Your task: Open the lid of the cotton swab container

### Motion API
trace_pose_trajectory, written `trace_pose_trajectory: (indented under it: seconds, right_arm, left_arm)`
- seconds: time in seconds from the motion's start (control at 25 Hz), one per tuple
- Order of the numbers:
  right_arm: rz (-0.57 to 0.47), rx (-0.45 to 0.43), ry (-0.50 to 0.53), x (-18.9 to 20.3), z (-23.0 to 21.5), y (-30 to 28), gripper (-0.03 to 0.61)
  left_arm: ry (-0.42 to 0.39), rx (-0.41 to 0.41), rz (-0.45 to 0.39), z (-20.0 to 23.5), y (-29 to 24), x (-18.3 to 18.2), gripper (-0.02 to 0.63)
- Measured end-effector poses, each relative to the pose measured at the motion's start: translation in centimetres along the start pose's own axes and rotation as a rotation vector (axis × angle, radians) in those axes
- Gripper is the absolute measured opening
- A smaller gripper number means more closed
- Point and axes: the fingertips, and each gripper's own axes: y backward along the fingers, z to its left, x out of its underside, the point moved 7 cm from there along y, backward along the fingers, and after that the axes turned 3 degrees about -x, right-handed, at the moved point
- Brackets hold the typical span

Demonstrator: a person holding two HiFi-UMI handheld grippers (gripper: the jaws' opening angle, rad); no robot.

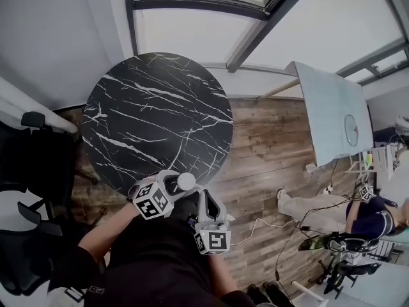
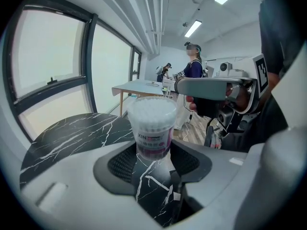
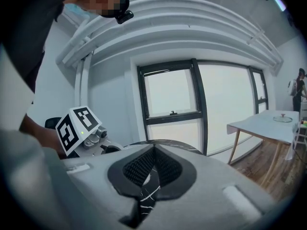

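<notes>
Ribbed black rubber, the pads (image 2: 121, 164) of my left gripper (image 2: 153, 169) stand wide and press on both flanks of the cotton swab container (image 2: 152, 128), low on its purple label band. The tub is held, and appears to be clear of the table.

It is a clear plastic cylinder packed with white swab heads. Its long axis is upright between my left fingers, and the lid (image 2: 151, 103) sits at the top, seated and unopened.

My right gripper (image 3: 152, 169) has its jaws pressed together on nothing. Seen from the left gripper view it lies to the right of the tub, near it and about level with the lid or slightly above, but not touching.

Judgement: the right hand is the free one and the nearer to the lid. Its jaws would have to part before they could take the rim, while the left fingers steady the smooth, light body — a tub that could turn or slip in the grip.

Beyond the fingertips spreads the round black marble table (image 1: 160, 117), glossy and white-veined, and past it a wide window (image 2: 48, 56).
</notes>
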Motion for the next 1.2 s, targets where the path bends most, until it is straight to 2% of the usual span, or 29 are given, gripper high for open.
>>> trace_pose_trajectory:
  seconds: [0.28,0.72,1.2]
  right_arm:
    - [-0.005,-0.014,0.005,-0.7,0.7,0.9,-0.003]
    - [0.017,-0.128,0.000,-1.4,2.6,1.1,-0.001]
    - [0.044,-0.208,0.033,-1.9,3.3,1.4,0.153]
  left_arm:
    - [-0.016,0.007,-0.010,-0.6,2.0,-0.6,0.229]
    - [-0.048,0.020,-0.005,-0.8,3.3,-1.6,0.230]
    - [-0.078,0.031,0.008,-1.7,3.3,-1.8,0.230]
